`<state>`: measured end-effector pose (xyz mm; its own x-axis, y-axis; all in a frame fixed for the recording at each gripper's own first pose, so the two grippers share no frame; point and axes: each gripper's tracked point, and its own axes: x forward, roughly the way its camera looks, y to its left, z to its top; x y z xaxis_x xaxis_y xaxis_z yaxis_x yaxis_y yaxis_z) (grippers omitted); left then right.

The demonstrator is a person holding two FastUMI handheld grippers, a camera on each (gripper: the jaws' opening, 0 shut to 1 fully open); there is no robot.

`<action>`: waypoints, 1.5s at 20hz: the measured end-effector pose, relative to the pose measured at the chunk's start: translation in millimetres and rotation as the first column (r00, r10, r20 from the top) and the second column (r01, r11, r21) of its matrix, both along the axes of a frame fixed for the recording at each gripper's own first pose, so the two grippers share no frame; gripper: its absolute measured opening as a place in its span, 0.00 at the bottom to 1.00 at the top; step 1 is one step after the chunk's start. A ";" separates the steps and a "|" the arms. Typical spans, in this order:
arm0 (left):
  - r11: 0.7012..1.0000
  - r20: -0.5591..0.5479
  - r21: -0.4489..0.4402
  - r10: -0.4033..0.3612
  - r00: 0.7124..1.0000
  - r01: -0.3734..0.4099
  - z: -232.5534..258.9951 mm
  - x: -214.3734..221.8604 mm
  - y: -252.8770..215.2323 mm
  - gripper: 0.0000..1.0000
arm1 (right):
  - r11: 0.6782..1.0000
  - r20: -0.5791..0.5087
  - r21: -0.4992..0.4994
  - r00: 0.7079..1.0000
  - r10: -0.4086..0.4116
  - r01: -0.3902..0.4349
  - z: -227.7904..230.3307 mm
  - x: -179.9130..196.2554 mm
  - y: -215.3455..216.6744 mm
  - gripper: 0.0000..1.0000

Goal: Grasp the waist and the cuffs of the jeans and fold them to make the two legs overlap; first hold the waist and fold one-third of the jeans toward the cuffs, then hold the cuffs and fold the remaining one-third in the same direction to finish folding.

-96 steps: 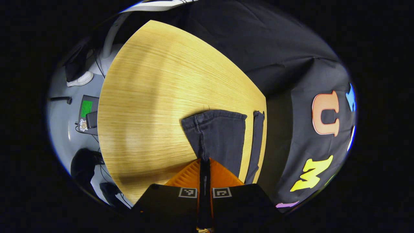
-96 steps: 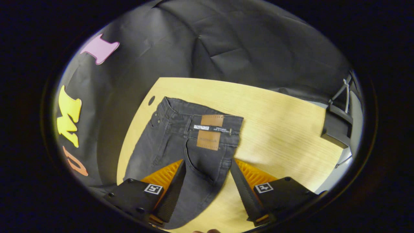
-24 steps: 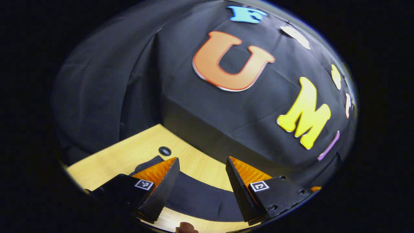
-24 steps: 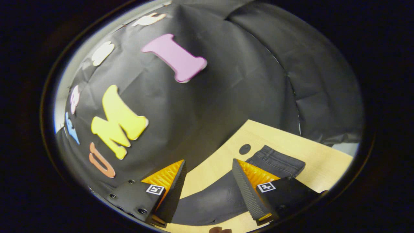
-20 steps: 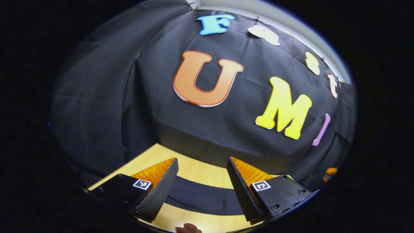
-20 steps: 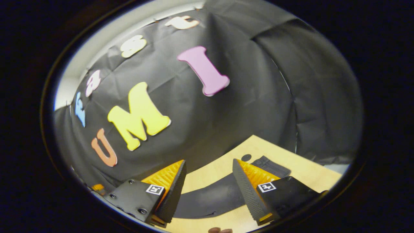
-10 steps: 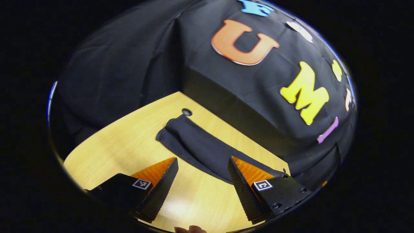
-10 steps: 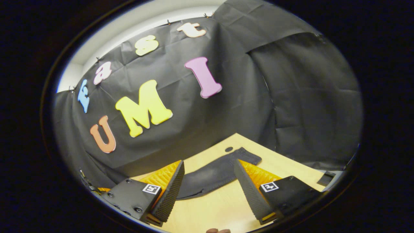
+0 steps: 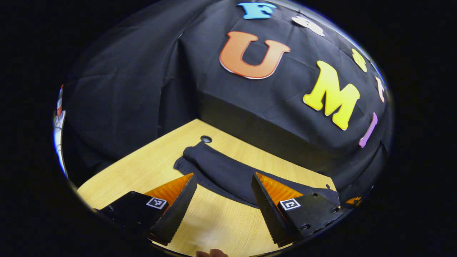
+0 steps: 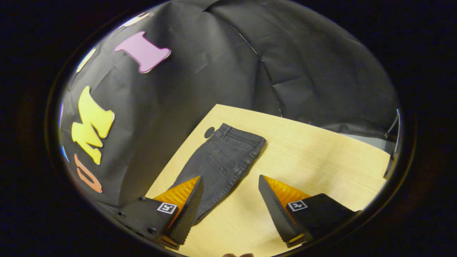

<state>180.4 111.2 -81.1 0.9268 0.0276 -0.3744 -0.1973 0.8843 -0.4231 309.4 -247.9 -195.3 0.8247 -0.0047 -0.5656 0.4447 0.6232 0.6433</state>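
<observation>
Both sets of jaws stand wide apart with nothing between them. Seen in the left gripper view, the left gripper (image 9: 223, 185) hangs above the light wooden table (image 9: 150, 167), its fingers framing the leg end of the dark grey denim jeans (image 9: 221, 171). That leg end lies flat on the table as a long dark band, with the cuffs (image 9: 187, 160) next to a small round hole (image 9: 206, 139) in the table. The band runs from the hole toward the lower right, passing behind the right-hand finger of this gripper.

From the right gripper view, the right gripper (image 10: 230, 192) hangs over the same table (image 10: 314, 157), apart from the cloth. The jeans (image 10: 217, 167) lie folded lengthwise, one leg on the other, stitched back pocket facing up. Their waist (image 10: 242, 137) sits just beside a round hole (image 10: 209, 132) in the table near the far edge. The garment stretches from that hole down toward the left-hand finger, which overlaps it in the picture; whether it touches the fabric I cannot tell. Bare wood lies between the fingers.
</observation>
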 end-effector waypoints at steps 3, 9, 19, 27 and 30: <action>0.993 0.093 0.112 -0.043 0.995 0.033 40.8 0.3 -21.4 0.99 | 0.996 -0.028 0.069 0.998 -0.054 0.056 -17.1 24.0 -10.8 0.89; 0.974 0.284 0.228 -0.073 0.956 0.007 117.0 -3.7 -40.4 0.98 | 0.974 -0.026 0.195 0.993 -0.113 0.116 -36.2 52.2 -21.2 0.88; 0.961 0.310 0.277 -0.088 0.947 -0.002 150.2 -10.0 -38.0 0.98 | 0.907 0.079 0.391 0.976 -0.202 0.156 -54.2 75.3 -31.1 0.33; 0.960 0.313 0.277 -0.059 0.948 -0.032 156.9 -12.0 -35.1 0.98 | 0.978 0.103 0.159 0.983 -0.149 0.131 -40.2 74.1 -27.8 0.00; 0.960 0.322 0.278 -0.051 0.946 -0.042 159.4 -13.9 -34.2 0.98 | 0.995 0.154 0.058 0.984 -0.088 0.080 -2.6 76.3 -15.5 0.02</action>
<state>166.5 77.0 78.3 0.9961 0.0822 -0.0333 -0.0873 0.9757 -0.2009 385.7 -263.4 -198.0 0.9009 -0.0518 -0.4309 0.3854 0.5521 0.7394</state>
